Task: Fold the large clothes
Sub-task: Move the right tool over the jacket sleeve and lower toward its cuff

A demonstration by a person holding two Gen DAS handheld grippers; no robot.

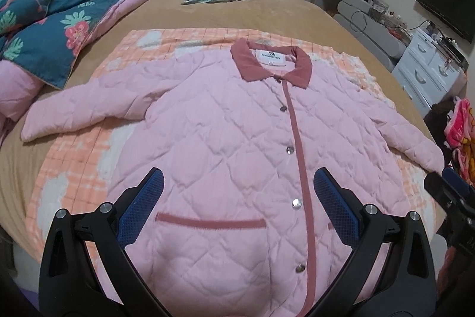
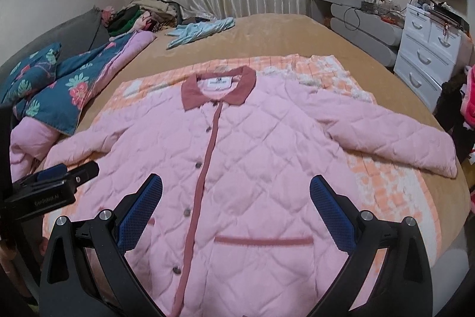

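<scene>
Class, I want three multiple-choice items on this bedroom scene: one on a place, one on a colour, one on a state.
1. What lies directly under the quilted pink jacket?
A. a floral quilt
B. an orange checked blanket
C. the bare floor

2. What colour is the jacket's collar?
A. dusty rose
B. white
C. teal

3. How do the left gripper and right gripper stand?
A. both shut on a sleeve
B. one open, one shut
C. both open, holding nothing

Key: 1 B, the checks show all around the jacket; 2 A, it matches the placket; 3 C, the jaws stand wide apart above the jacket.
</scene>
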